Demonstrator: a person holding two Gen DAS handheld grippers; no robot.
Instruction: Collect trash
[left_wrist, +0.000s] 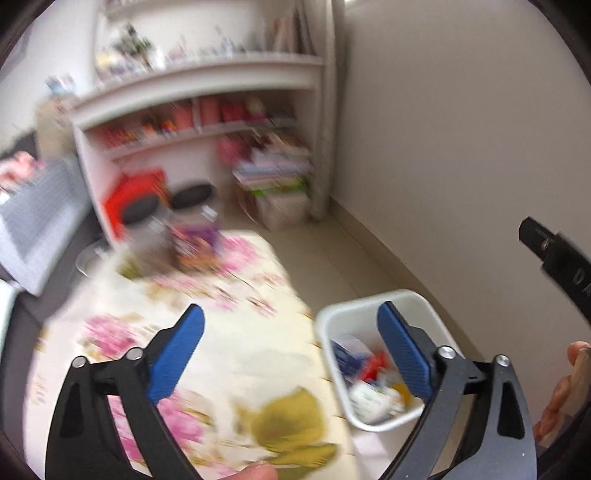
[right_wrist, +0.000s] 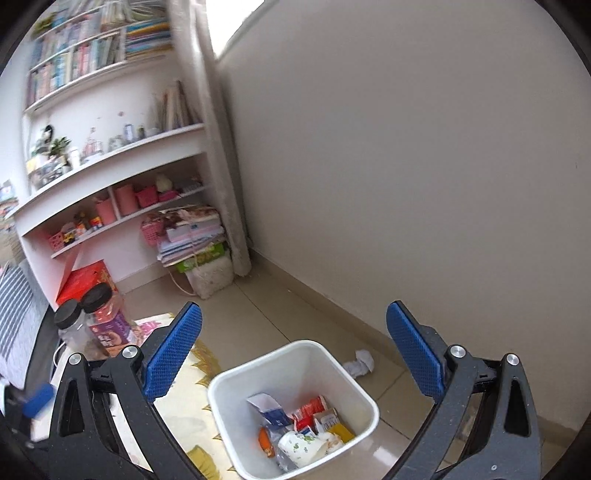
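A white plastic bin (right_wrist: 364, 402) stands on the tiled floor beside a flowered table, holding several pieces of trash: a paper cup (right_wrist: 301, 448), red and blue wrappers, an orange carton. A crumpled white paper ball (right_wrist: 359, 363) lies on the floor behind the bin. My right gripper (right_wrist: 294, 350) hangs open above the bin with nothing between its blue pads. In the blurred left wrist view my left gripper (left_wrist: 291, 354) is open and empty, over the table edge next to the bin (left_wrist: 328, 317). The tip of my right gripper (left_wrist: 535, 236) shows at the far right.
The flowered tablecloth (left_wrist: 229, 354) covers the table left of the bin. Two black-lidded jars (right_wrist: 107, 321) stand at its far end. White shelves (right_wrist: 110, 158) with books and boxes fill the back; a stack of books (right_wrist: 192, 240) sits on the floor by the wall.
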